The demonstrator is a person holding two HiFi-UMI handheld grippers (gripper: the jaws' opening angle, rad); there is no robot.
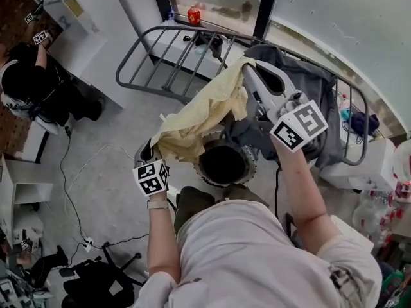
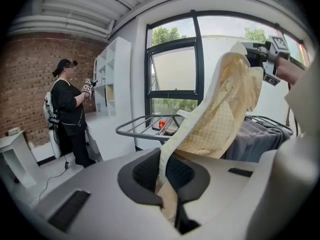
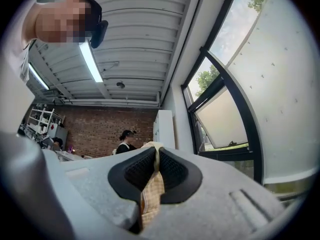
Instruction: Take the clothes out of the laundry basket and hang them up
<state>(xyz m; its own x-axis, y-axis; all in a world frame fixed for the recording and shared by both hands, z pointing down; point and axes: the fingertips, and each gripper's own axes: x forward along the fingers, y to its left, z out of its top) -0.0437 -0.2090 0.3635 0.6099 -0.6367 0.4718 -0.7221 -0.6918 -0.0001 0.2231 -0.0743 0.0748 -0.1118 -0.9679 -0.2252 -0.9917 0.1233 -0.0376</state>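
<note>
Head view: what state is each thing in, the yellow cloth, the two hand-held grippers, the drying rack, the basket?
yellow cloth: lifted, hanging between both hand-held grippers.
left hand-held gripper: shut on the yellow cloth.
right hand-held gripper: shut on the yellow cloth.
drying rack: unfolded, its left part bare.
grey garment: draped over the drying rack.
basket: upright on the floor; inside too dark to tell.

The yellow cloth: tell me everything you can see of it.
The yellow cloth is pale, soft fabric with a fine check weave, crumpled and folded. It is held in the air between the left tool, shut on its lower end, and the right tool, shut on its upper end, near the drying rack.
</note>
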